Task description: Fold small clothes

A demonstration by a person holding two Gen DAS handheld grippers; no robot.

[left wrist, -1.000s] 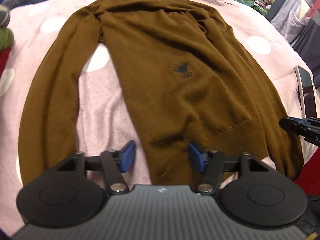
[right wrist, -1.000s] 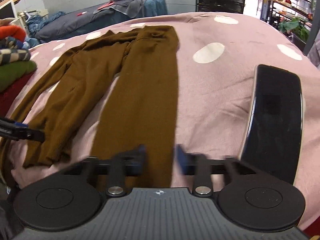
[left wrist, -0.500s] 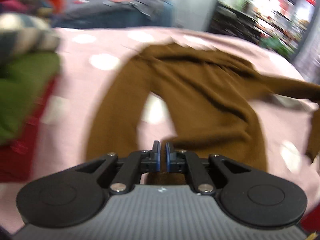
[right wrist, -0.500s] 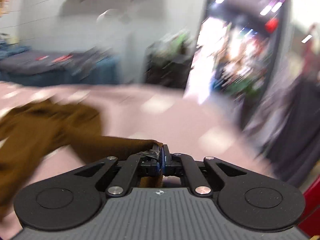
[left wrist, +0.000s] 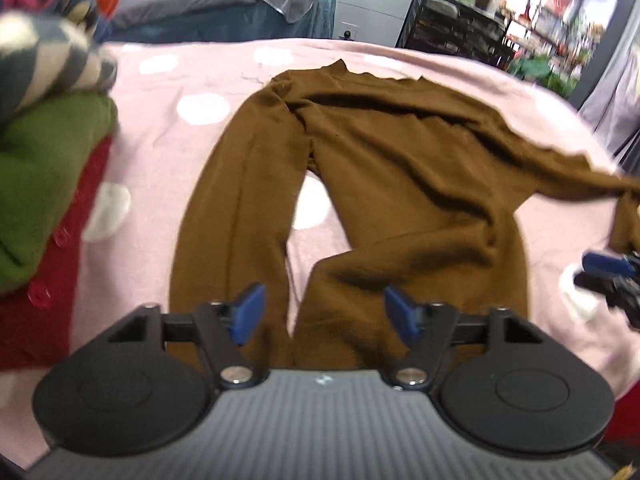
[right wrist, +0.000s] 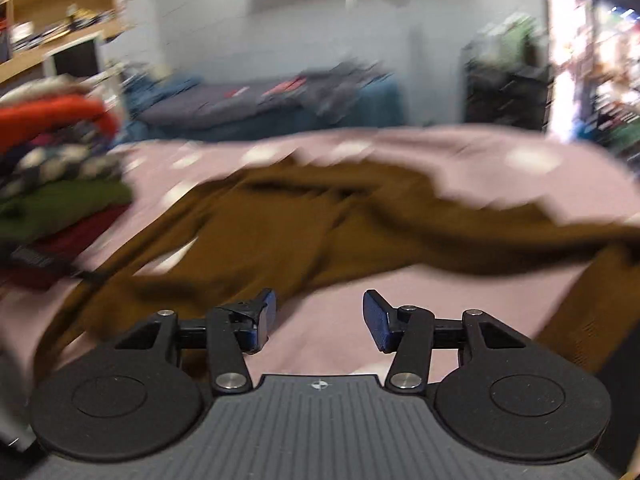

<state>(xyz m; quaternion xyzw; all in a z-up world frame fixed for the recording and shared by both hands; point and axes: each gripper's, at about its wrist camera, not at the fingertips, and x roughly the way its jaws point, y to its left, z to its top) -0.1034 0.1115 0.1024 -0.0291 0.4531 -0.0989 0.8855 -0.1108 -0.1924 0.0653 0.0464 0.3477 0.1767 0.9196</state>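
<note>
A brown long-sleeved sweater (left wrist: pixel 400 168) lies on the pink spotted bed cover (left wrist: pixel 168 152), collar at the far side. Its left sleeve (left wrist: pixel 232 208) runs down toward me; its right sleeve (left wrist: pixel 560 176) is drawn out to the right. My left gripper (left wrist: pixel 322 312) is open and empty over the sweater's near hem. My right gripper (right wrist: pixel 318 316) is open and empty over bare cover, with the sweater (right wrist: pixel 280 232) just beyond it, blurred. The right gripper's tips also show at the right edge of the left wrist view (left wrist: pixel 608 272).
A pile of folded clothes (left wrist: pixel 44 152), green, red and striped, stands at the left of the bed; it also shows in the right wrist view (right wrist: pixel 60 184). Beyond the bed are a dark couch with laundry (left wrist: pixel 224 4) and a black shelf rack (left wrist: pixel 448 20).
Both grippers were shut on the sweater half a second ago, left on the hem, right on the sleeve end; both are now open and have let go. The sweater is more rumpled than a second ago.
</note>
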